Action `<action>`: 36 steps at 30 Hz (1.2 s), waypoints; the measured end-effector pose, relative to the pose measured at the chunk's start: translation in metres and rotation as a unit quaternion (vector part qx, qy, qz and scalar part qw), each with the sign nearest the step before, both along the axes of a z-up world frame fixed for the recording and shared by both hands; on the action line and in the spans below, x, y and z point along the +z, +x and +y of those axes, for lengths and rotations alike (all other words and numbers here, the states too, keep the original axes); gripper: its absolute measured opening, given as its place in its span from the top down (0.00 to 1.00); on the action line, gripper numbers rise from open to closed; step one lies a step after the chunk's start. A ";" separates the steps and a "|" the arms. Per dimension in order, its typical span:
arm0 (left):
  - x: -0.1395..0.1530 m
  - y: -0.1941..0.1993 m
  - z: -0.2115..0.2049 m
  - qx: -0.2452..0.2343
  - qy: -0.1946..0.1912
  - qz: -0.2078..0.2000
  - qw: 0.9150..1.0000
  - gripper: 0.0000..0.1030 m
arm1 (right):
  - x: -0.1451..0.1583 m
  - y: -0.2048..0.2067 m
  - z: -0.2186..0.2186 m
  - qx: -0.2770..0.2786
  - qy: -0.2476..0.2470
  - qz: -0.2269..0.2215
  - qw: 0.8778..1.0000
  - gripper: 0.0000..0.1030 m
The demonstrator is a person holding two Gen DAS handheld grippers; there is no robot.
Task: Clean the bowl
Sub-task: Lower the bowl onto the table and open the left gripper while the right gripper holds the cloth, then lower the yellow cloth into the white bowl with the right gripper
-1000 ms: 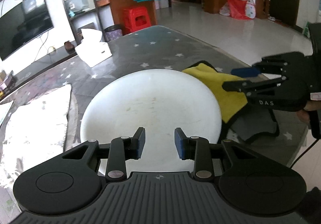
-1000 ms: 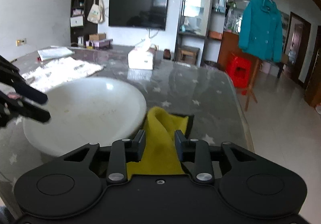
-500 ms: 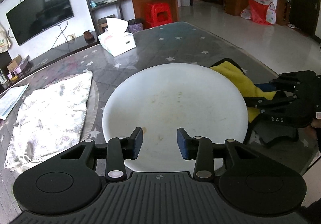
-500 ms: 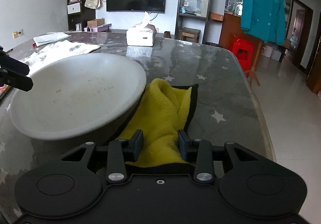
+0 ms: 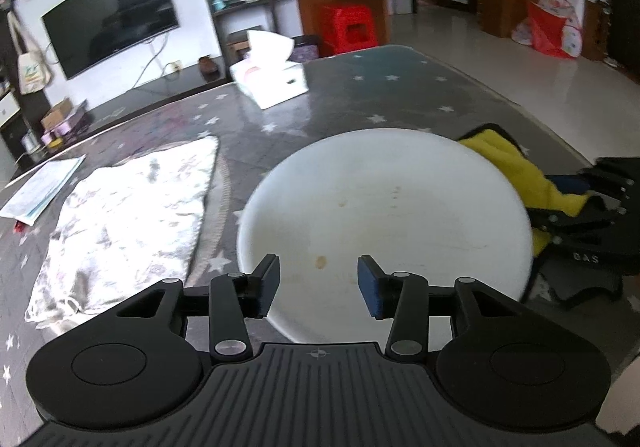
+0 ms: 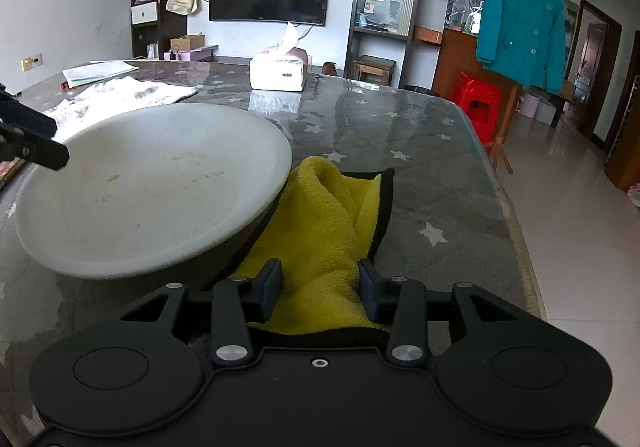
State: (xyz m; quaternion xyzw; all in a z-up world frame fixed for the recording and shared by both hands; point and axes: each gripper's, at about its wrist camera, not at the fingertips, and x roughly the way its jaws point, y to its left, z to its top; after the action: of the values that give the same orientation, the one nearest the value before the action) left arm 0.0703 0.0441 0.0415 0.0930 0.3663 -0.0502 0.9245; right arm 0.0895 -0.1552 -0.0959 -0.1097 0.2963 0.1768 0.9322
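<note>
The table (image 6: pixel 420 151) carries the stained bowl (image 6: pixel 152 187) near its right edge. The yellow cloth (image 6: pixel 324 231), partly pinned beneath, is straddled by the open right gripper (image 6: pixel 320 289), ungrasped; pulling could drag the unheld bowl, since the left gripper (image 5: pixel 318 285) hovers open, empty.

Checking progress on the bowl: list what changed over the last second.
The right gripper came down so its open fingers straddle the cloth. The left gripper drew back from the bowl, open. Bowl and cloth stayed put, nothing grasped.
</note>
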 end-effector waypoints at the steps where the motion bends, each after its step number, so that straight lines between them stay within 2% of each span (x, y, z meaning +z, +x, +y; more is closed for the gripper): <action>1: 0.000 0.001 0.002 0.005 -0.002 0.001 1.000 0.56 | -0.001 0.000 0.000 -0.002 0.002 0.001 1.000 0.48; 2: -0.001 0.002 0.006 0.015 -0.006 0.002 1.000 0.55 | -0.001 0.001 0.000 -0.003 0.004 0.003 1.000 0.50; 7: -0.006 0.007 0.018 0.038 -0.023 0.008 0.999 0.55 | 0.000 0.004 -0.001 0.004 0.019 0.014 1.000 0.73; 12: -0.008 0.012 0.028 0.054 -0.037 0.012 0.998 0.55 | 0.005 0.003 -0.006 -0.005 0.034 0.005 0.999 0.83; 19: -0.016 0.020 0.042 0.075 -0.061 0.027 0.995 0.55 | 0.030 0.001 -0.018 -0.016 0.060 -0.021 0.998 0.84; 21: -0.018 0.022 0.045 0.078 -0.071 0.032 0.994 0.62 | 0.040 -0.002 -0.016 -0.008 0.060 -0.038 0.997 0.83; 26: -0.024 0.024 0.048 0.072 -0.088 0.041 0.993 0.77 | 0.055 0.001 0.000 0.023 0.068 -0.046 0.996 0.83; 36: -0.030 0.026 0.052 0.057 -0.101 0.039 0.993 0.78 | 0.045 0.026 0.041 0.047 -0.001 -0.037 0.998 0.83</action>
State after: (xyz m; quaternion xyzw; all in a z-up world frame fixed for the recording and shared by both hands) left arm 0.0958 0.0960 0.0120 -0.0235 0.3996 -0.0375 0.9156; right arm 0.1159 -0.1142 -0.0507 -0.1305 0.2563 0.2158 0.9331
